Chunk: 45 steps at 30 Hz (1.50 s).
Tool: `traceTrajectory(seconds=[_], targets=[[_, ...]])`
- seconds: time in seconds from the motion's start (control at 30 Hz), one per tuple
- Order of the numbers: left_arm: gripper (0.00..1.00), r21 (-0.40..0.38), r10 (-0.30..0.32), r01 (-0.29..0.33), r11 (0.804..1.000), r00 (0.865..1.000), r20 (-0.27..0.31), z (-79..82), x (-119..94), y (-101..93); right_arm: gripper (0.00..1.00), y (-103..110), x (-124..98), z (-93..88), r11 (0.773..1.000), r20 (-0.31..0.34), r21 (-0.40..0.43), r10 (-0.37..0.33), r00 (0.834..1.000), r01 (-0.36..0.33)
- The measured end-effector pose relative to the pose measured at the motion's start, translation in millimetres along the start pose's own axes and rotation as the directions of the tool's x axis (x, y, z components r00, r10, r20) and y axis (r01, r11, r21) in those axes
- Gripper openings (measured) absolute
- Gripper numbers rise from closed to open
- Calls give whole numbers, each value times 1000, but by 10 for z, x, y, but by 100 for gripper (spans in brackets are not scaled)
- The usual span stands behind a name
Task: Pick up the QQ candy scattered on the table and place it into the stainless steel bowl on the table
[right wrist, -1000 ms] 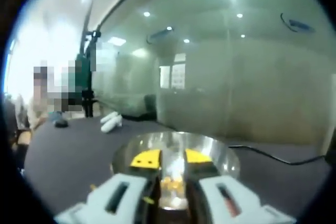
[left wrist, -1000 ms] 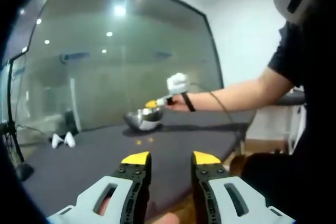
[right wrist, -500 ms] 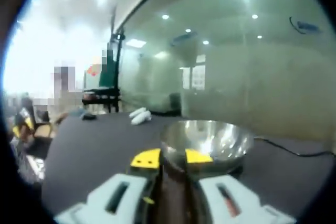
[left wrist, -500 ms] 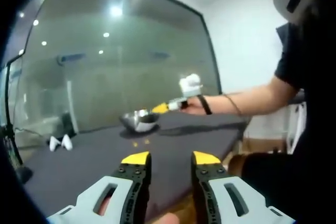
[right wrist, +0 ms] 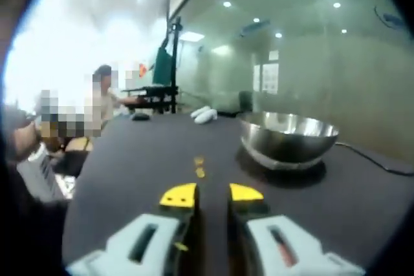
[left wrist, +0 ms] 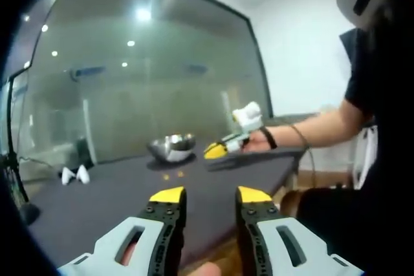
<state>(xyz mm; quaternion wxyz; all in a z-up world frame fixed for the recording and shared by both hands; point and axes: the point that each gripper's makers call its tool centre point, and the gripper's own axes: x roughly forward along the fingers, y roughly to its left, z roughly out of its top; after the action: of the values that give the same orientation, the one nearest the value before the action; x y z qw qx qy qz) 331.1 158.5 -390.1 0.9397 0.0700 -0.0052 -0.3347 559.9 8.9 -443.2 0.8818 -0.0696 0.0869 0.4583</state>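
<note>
The stainless steel bowl (left wrist: 172, 147) stands far across the dark table (left wrist: 97, 205), and two small yellow QQ candies (left wrist: 174, 174) lie just in front of it. My left gripper (left wrist: 210, 195) hovers open and empty over the table's near edge. To the right of the bowl a person's hand holds my right gripper (left wrist: 218, 150) a little above the table. In the right gripper view the bowl (right wrist: 288, 139) sits ahead to the right. The two candies (right wrist: 199, 166) lie straight ahead on the table (right wrist: 129, 179). My right gripper (right wrist: 212, 194) is open with nothing between its jaws.
Two white objects (left wrist: 74, 174) lie at the table's far left, also seen as white objects (right wrist: 206, 114) beyond the candies. A tripod stand (left wrist: 13, 172) rises at the left. A cable (right wrist: 381, 163) trails behind the bowl. People sit at a desk (right wrist: 149, 92) beyond the table.
My right gripper has pulled back from over the bowl toward the table's near side, so bowl and candies now lie ahead of it. My left gripper has stayed still.
</note>
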Motion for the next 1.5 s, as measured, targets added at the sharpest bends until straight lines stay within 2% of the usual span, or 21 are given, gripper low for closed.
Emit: traceTrajectory(seconds=[0.23, 0.37, 0.53, 0.8, 1.1, 1.33, 1.47, 1.5], targets=[[32, 5, 13, -13, 1000, 1000, -4, -5, -46, 31, 19, 18, 248, -170, 1000, -49, 10, 24, 999, -24], [32, -1, 16, -16, 1000, 1000, 3, 7, -52, 40, 19, 28, 347, -174, 999, -66, -5, 33, 997, -33], [32, 7, 15, -15, 1000, 1000, -19, -31, -80, 48, 20, 69, 476, -188, 998, -91, -35, 53, 994, -56], [32, 0, 29, -29, 1000, 999, -33, -92, -68, 88, 23, 47, 661, -212, 998, -114, -18, 61, 992, -63], [32, 1, 13, -13, 1000, 999, -33, -77, -29, 47, 22, 39, 846, -189, 997, -117, -10, 75, 990, -77], [32, -2, 18, -18, 1000, 999, -35, -83, -19, 90, 20, 78, 899, -173, 996, -116, -17, 81, 990, -84], [32, -3, 16, -16, 1000, 999, -40, -103, -1, 85, 17, 91, 933, -174, 994, -119, -39, 93, 989, -98], [32, -4, 14, -15, 1000, 999, -40, -105, 1, 80, 16, 112, 940, -160, 992, -115, -78, 89, 989, -98]])
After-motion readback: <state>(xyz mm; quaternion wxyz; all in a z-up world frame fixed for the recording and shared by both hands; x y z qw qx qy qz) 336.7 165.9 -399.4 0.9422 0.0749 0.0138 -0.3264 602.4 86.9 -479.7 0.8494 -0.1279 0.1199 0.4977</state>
